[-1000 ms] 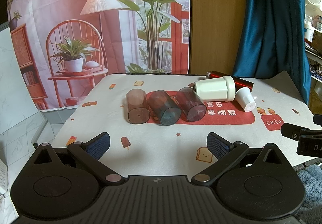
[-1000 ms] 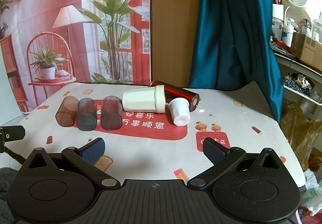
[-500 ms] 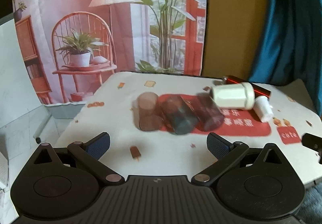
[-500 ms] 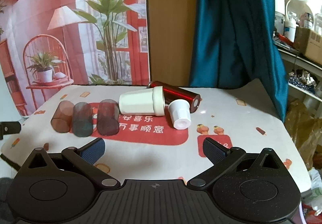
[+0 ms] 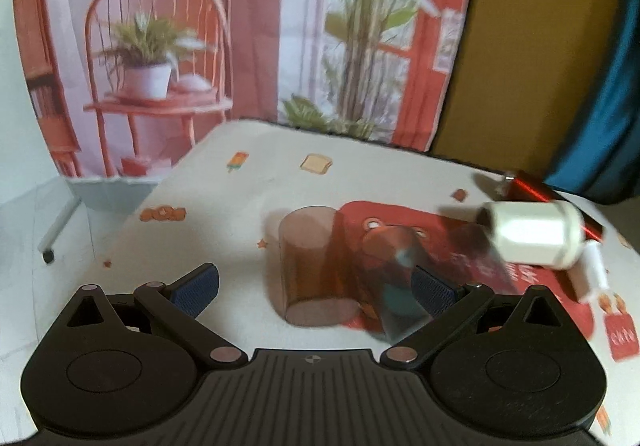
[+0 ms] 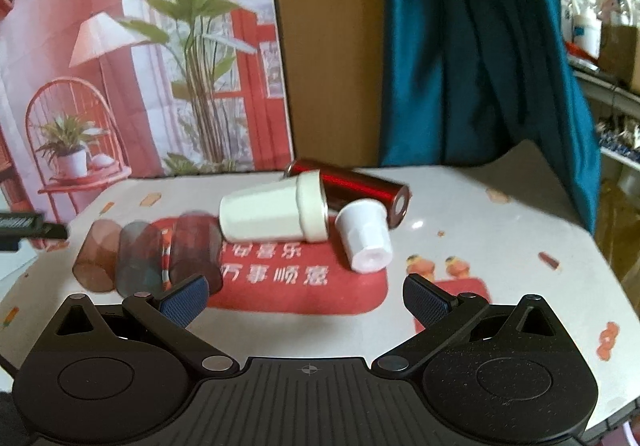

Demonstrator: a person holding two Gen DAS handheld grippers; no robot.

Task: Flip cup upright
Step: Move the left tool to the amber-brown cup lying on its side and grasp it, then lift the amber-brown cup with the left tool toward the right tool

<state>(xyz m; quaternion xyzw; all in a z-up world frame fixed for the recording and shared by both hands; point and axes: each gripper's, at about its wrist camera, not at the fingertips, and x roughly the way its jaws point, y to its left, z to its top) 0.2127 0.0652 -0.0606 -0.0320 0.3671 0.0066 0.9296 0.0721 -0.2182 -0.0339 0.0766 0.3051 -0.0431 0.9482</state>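
Observation:
Several cups lie on their sides on the table. A brown translucent cup (image 5: 316,266) lies just ahead of my open, empty left gripper (image 5: 316,284), partly between its fingers. Beside it lie a blue-grey cup (image 5: 396,278) and a dark purple cup (image 5: 480,254), both blurred. A large white cup (image 6: 276,211), a small white cup (image 6: 366,242) and a red metallic tumbler (image 6: 360,189) lie to the right. My right gripper (image 6: 308,296) is open and empty, short of the white cups. The three tinted cups also show in the right wrist view, the brown one (image 6: 98,254) at far left.
The table carries a white cloth with a red patch (image 6: 296,286) and small prints. A printed backdrop (image 5: 200,45) hangs behind, with a blue curtain (image 6: 480,45) at the right. Cluttered shelves (image 6: 600,25) stand beyond the table's right edge. The left gripper's tip (image 6: 24,230) shows at left.
My left gripper has moved forward and left toward the brown cup, which now sits close between its fingers. My right gripper has moved closer to the white cups. No cup has moved.

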